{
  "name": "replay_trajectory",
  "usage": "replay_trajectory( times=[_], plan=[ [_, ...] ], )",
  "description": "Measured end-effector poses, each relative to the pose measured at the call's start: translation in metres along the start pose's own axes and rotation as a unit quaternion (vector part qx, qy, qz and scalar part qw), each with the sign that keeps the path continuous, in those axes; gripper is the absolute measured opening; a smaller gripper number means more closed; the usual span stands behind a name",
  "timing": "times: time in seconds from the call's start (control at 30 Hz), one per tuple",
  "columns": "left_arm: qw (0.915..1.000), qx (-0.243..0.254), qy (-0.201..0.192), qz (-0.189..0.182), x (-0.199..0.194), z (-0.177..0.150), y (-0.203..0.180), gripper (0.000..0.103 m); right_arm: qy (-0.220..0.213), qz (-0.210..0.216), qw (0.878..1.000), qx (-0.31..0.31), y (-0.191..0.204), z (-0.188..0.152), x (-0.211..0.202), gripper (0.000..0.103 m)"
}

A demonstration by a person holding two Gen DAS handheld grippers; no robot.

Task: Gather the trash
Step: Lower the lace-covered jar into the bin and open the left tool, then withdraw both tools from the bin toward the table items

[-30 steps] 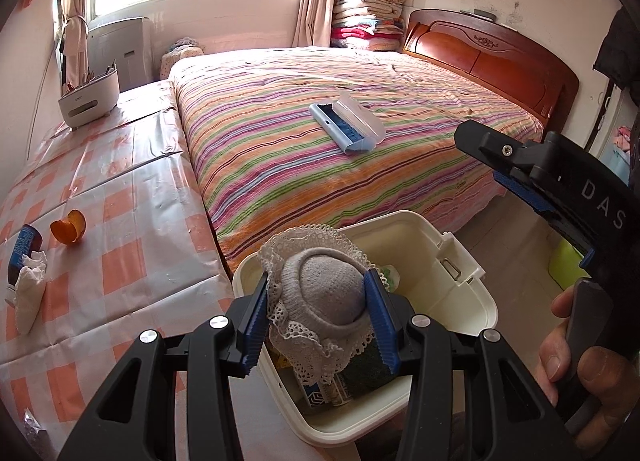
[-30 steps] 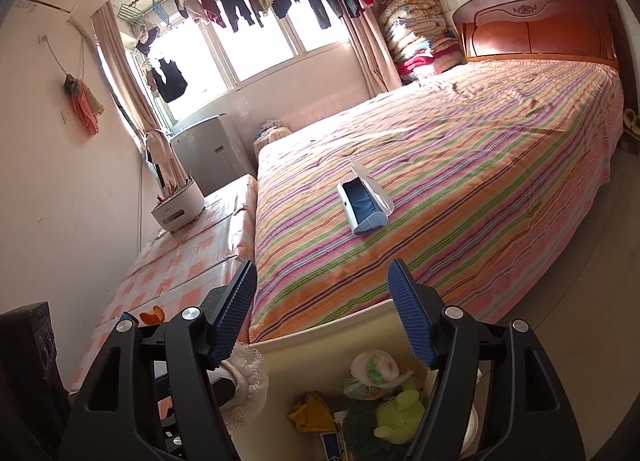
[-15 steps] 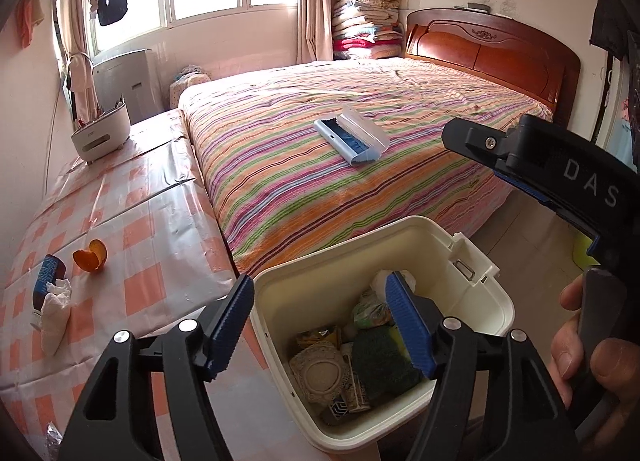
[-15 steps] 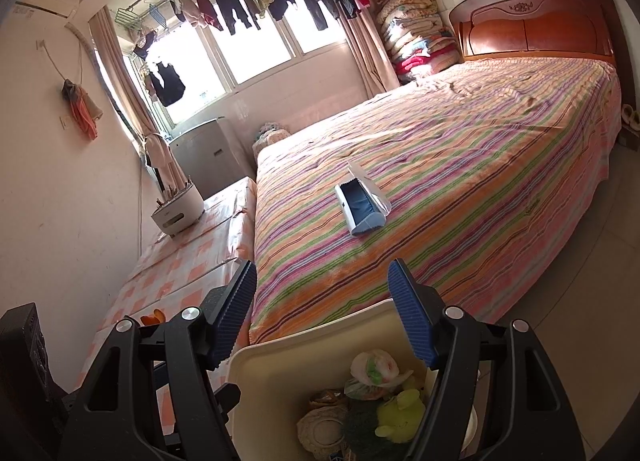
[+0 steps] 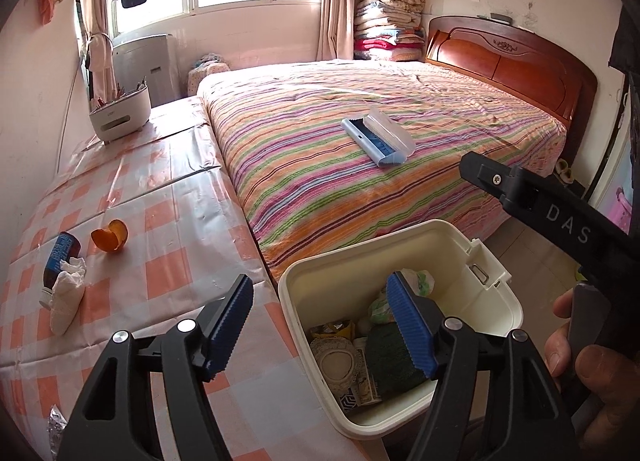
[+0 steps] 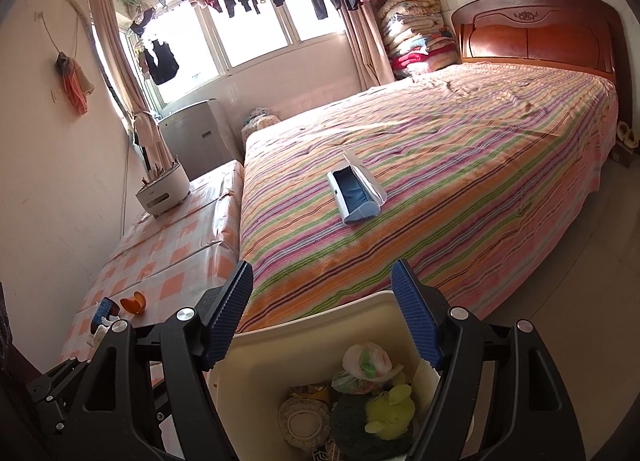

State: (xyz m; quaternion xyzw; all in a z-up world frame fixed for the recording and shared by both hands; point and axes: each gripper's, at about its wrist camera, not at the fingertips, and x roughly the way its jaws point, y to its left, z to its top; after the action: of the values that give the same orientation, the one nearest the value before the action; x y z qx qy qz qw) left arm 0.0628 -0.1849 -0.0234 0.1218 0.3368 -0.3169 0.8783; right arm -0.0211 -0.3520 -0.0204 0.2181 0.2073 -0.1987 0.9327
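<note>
Left wrist: checked tablecloth (image 5: 132,221) beside striped bed (image 5: 360,165).

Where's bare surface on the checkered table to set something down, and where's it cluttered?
Free: the checkered table between the white caddy and the orange peel, and the near strip beside the bin. Crowded: the left edge, with peel, bottle and tissue wad.

Raised letters "DAS": on the black body of the right gripper (image 5: 568,221), seen from the left wrist. Print on the bottle (image 5: 60,257) near the checkered table's left edge: too small to read.
</note>
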Motion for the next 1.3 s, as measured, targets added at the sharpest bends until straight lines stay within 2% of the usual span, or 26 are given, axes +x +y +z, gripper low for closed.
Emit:
replay_trajectory(
  times=[0.57,1.03,1.3],
  plan=[
    [0.9991,-0.026,0.012,0.031,-0.015,-0.016,0.041,0.068,0.012,0.034,0.999,-0.031,0.045,-0.005,0.007,0.073],
    [0.9908,-0.075,0.011,0.112,-0.046,-0.041,0.103,0.068,0.035,0.070,0.995,-0.067,0.100,-0.021,0.021,0.073],
    [0.9852,-0.099,0.015,0.140,-0.063,-0.057,0.133,0.068,0.050,0.096,0.990,-0.091,0.135,-0.035,0.029,0.073]
  ],
)
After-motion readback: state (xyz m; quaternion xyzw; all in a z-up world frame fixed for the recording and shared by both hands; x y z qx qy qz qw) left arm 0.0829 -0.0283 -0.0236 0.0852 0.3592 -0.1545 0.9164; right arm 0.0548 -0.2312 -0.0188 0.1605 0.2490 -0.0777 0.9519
